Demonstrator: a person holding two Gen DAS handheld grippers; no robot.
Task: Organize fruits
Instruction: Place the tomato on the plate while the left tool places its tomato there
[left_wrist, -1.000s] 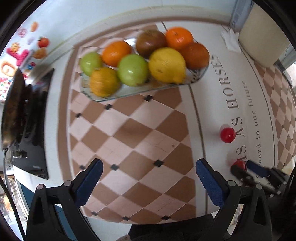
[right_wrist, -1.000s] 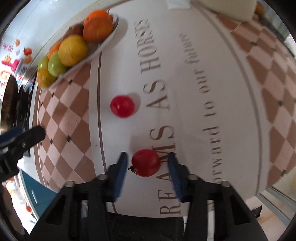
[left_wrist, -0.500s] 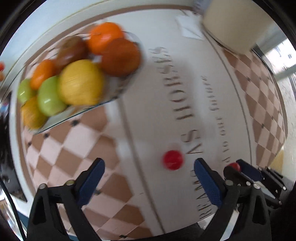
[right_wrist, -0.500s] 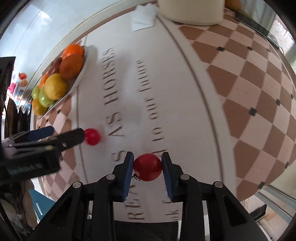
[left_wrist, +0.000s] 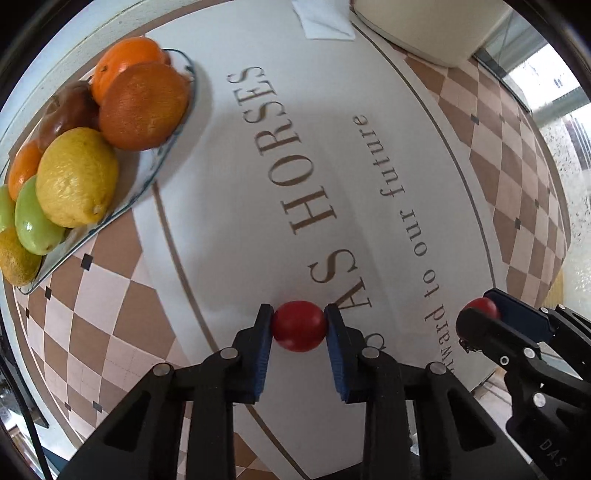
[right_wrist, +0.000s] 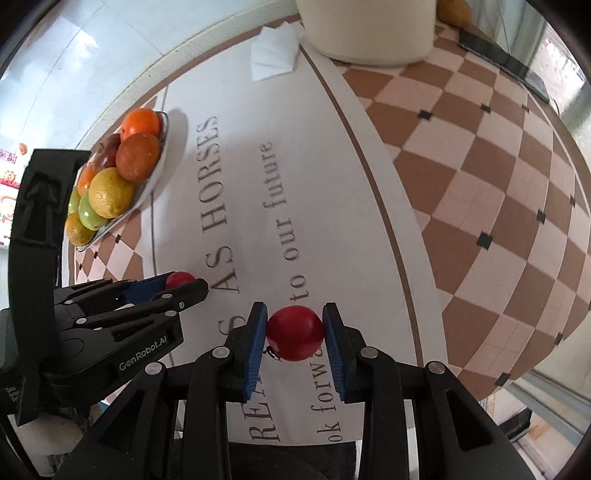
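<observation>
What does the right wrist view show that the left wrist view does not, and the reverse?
Only the right wrist view shows the left gripper's printed side and an orange-brown thing behind the cream container. Only the left wrist view shows the left gripper shut on its red fruit from behind. Both show the fruit plate, the white napkin, and the right gripper gripping a second red fruit.

fruit plate (left_wrist: 173, 147) far left, napkin (left_wrist: 325, 22) behind.

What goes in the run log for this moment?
left gripper: holds red fruit | right gripper: holds second red fruit | fruit dish: full
</observation>
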